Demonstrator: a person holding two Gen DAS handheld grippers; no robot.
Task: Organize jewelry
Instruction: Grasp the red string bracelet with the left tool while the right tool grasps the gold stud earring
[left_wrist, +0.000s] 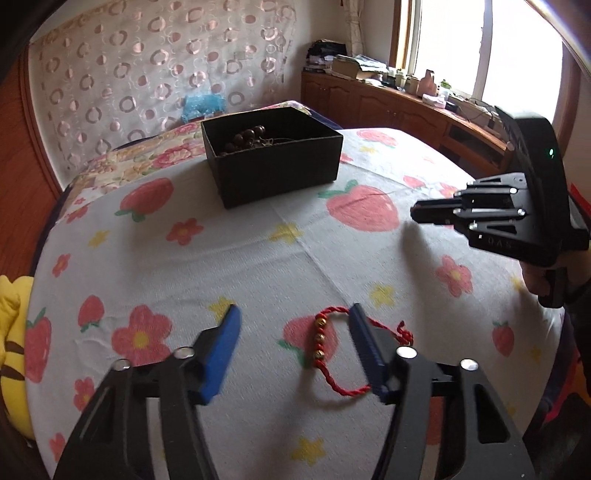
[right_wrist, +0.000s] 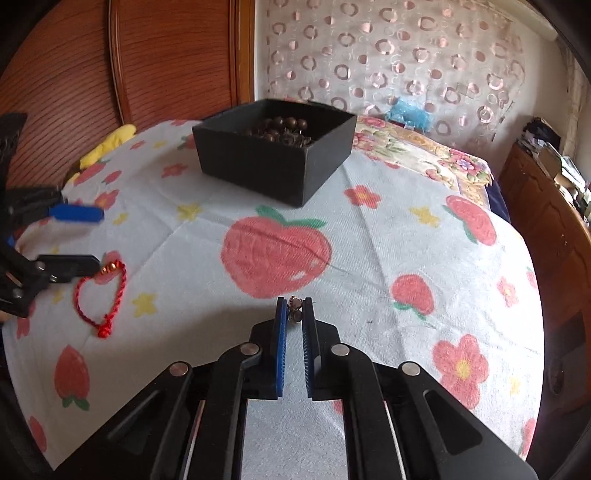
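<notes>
A red cord bracelet (left_wrist: 334, 354) with gold beads lies on the strawberry-print cloth. My left gripper (left_wrist: 293, 312) is open, its blue fingers on either side of the bracelet, close above the cloth. The bracelet shows in the right wrist view (right_wrist: 107, 291) too, next to the left gripper (right_wrist: 94, 240). My right gripper (right_wrist: 295, 304) is shut on a small metal jewelry piece (right_wrist: 294, 308) above the cloth; it also shows in the left wrist view (left_wrist: 421, 214). A black box (left_wrist: 273, 155) holding dark wooden beads (right_wrist: 280, 129) stands at the far side.
The cloth (right_wrist: 369, 258) covers a bed. A yellow plush toy (left_wrist: 11, 332) lies at the left edge. A wooden headboard (right_wrist: 147, 62) and a patterned curtain (left_wrist: 147, 66) stand behind. A cluttered wooden cabinet (left_wrist: 406, 103) runs under the window.
</notes>
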